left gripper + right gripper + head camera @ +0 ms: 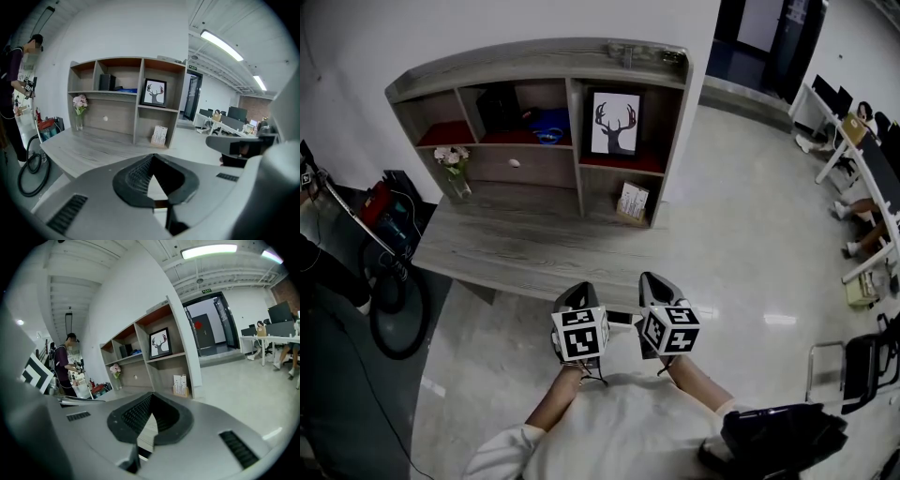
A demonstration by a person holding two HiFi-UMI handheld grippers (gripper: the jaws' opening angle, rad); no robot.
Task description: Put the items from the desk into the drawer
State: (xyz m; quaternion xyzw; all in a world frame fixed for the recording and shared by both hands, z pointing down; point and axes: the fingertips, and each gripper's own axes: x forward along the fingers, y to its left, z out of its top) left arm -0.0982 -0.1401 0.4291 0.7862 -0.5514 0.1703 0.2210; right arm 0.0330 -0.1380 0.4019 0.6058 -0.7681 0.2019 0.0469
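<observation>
A grey wooden desk [516, 248] carries a hutch with open cubbies and one shut drawer [514, 164] with a small round knob. On the desktop stand a vase of flowers [453, 171] at the left and a small card stand [632, 202] at the right. Both show again in the left gripper view as the vase [79, 111] and card stand [159, 135]. My left gripper [575, 298] and right gripper [660, 284] hover side by side just short of the desk's near edge. Each is shut with nothing in it, as the left gripper [152, 158] and right gripper [151, 398] show in their own views.
A deer picture [614, 123], a blue item [548, 125] and a black box [499, 108] sit in the cubbies. A coiled black hose [394, 314] and red gear [377, 202] lie left of the desk. A person [18, 79] stands at the left. Office desks [862, 159] and a black chair [872, 361] stand at the right.
</observation>
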